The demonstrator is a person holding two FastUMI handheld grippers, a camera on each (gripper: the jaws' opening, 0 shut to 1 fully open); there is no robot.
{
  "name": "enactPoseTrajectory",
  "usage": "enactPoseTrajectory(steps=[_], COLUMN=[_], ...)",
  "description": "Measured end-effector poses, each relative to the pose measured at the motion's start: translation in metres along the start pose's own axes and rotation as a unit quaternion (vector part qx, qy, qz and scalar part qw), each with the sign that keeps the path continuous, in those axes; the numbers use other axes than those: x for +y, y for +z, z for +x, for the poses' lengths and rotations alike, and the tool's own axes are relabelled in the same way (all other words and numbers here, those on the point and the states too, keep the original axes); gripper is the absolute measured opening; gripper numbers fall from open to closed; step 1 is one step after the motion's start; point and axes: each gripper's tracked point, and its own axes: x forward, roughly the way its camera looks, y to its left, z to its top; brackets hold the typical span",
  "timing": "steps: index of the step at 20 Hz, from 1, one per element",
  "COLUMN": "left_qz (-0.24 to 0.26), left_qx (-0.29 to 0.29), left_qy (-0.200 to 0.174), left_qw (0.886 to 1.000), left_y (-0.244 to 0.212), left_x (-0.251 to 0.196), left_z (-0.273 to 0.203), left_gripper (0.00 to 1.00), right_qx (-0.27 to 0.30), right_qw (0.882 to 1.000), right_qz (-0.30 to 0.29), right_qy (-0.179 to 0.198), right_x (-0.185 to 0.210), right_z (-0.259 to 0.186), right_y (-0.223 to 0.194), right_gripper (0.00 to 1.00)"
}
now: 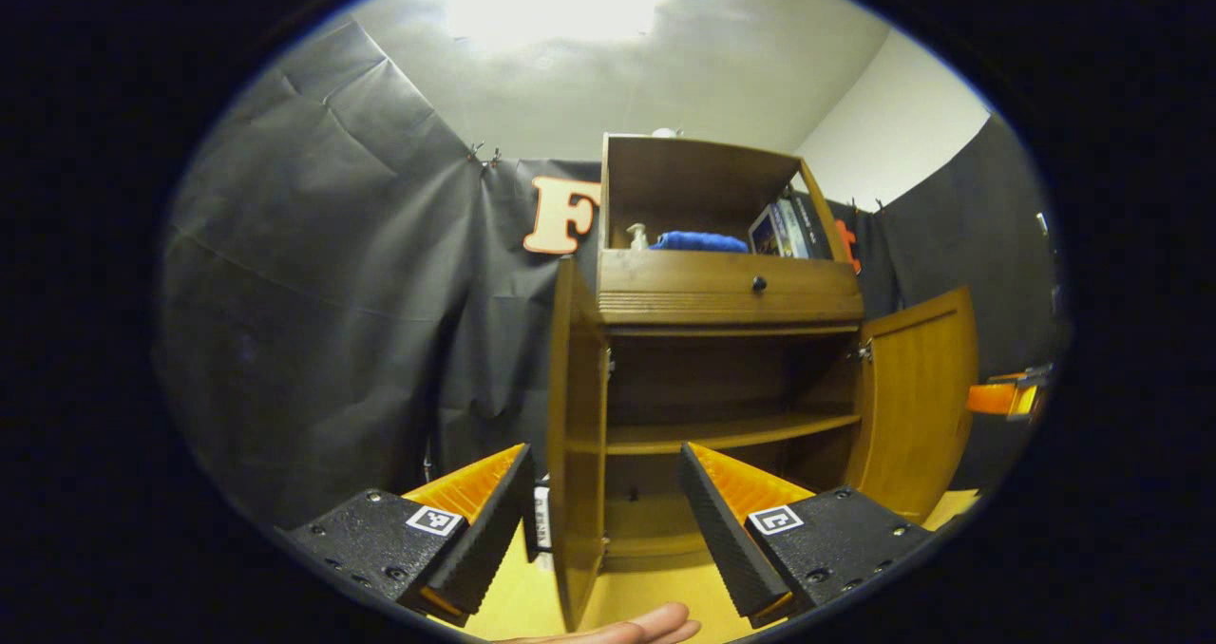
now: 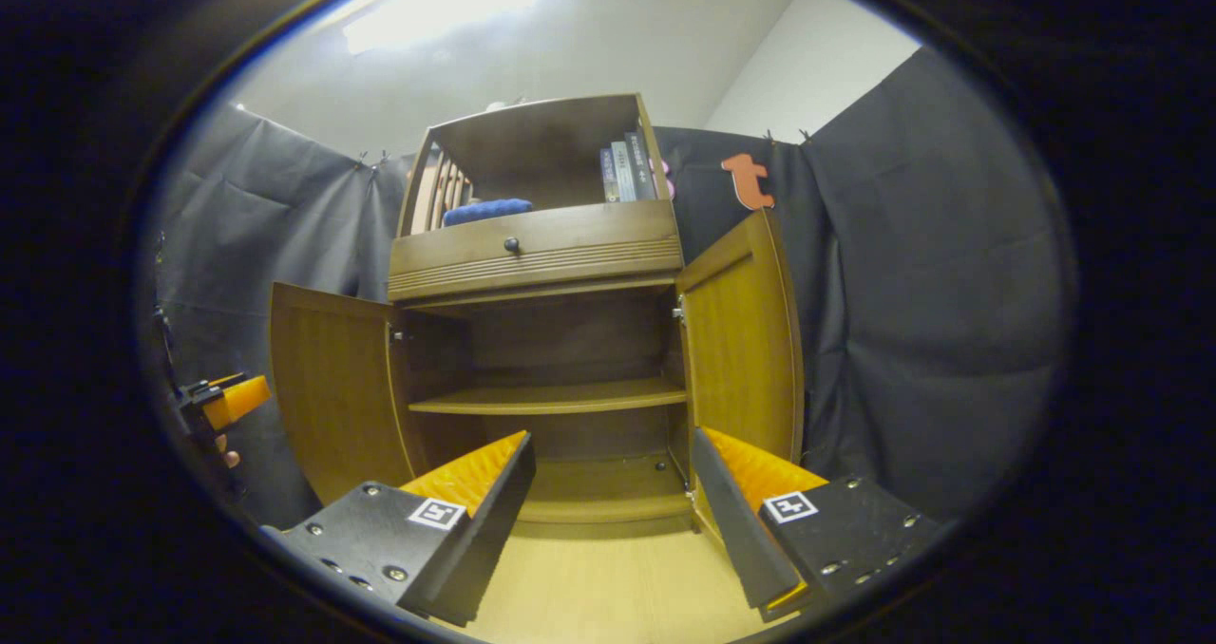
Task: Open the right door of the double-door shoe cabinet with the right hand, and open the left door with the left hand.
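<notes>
Wooden shoe cabinet (image 2: 537, 264): ahead of both grippers.
Left door (image 1: 577, 435): swung open.
Right door (image 2: 743, 340): swung open.
Left gripper (image 1: 605, 492): fingers spread, holding nothing.
Right gripper (image 2: 613, 483): fingers spread, holding nothing.

Two hand-held grippers, left gripper (image 1: 603, 511) and right gripper (image 2: 613, 506), each with dark textured finger blocks studded with screws and topped by a square black-and-white marker.
</notes>
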Motion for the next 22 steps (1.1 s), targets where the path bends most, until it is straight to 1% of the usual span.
enactPoseTrajectory(steps=[2,5,6,7,8,10,11,12,13,14,17,18,19,20,22], left_qz=[-0.011,-0.021,-0.024,-0.028,-0.03,-0.038,-0.039,-0.038,-0.038,-0.04,-0.05,-0.051,-0.053,-0.048,-0.039], left_qx=[0.005,0.012,0.013,0.017,0.022,0.031,0.035,0.042,0.044,0.046,0.054,0.057,0.058,0.055,0.068], left_qy=[-0.008,-0.031,-0.037,-0.046,-0.053,-0.063,-0.067,-0.07,-0.072,-0.072,-0.067,-0.064,-0.061,-0.067,-0.062], left_qw=[1.0,0.999,0.999,0.998,0.998,0.997,0.996,0.996,0.996,0.995,0.995,0.995,0.995,0.995,0.995], left_y=[0.001,0.001,0.0,-0.003,-0.007,-0.012,-0.015,-0.02,-0.023,-0.025,-0.036,-0.042,-0.047,-0.051,-0.069], left_x=[-0.025,-0.067,-0.08,-0.095,-0.106,-0.128,-0.136,-0.143,-0.15,-0.153,-0.16,-0.162,-0.165,-0.17,-0.172], left_z=[0.011,0.029,0.034,0.041,0.046,0.061,0.067,0.075,0.082,0.088,0.105,0.11,0.115,0.122,0.133], left_gripper=[0.92,0.92,0.92,0.92,0.92,0.92,0.92,0.92,0.95,0.92,0.93,0.95,0.95,0.92,0.92], right_qx=[-0.002,-0.007,-0.009,-0.01,-0.01,-0.009,-0.007,-0.006,-0.004,-0.002,-0.002,-0.001,0.0,0.0,-0.002], right_qw=[1.0,1.0,1.0,1.0,0.999,0.999,0.999,0.999,0.998,0.998,0.998,0.999,0.998,0.998,0.998], right_qz=[0.004,-0.002,-0.003,-0.004,-0.004,-0.011,-0.017,-0.021,-0.026,-0.028,-0.026,-0.029,-0.035,-0.042,-0.054], right_qy=[-0.003,-0.02,-0.025,-0.029,-0.031,-0.038,-0.043,-0.049,-0.053,-0.055,-0.048,-0.046,-0.043,-0.039,-0.028], right_x=[-0.007,-0.025,-0.031,-0.036,-0.04,-0.05,-0.055,-0.061,-0.065,-0.067,-0.065,-0.063,-0.06,-0.056,-0.046], right_z=[0.003,0.007,0.008,0.011,0.012,0.017,0.02,0.024,0.028,0.033,0.049,0.057,0.064,0.071,0.086], right_y=[0.006,0.017,0.02,0.024,0.025,0.026,0.025,0.023,0.021,0.019,0.012,0.008,0.006,0.002,-0.002], right_gripper=[0.98,0.98,0.94,0.94,0.98,0.98,0.94,0.94,0.94,0.98,0.98,0.98,0.98,0.98,0.98])
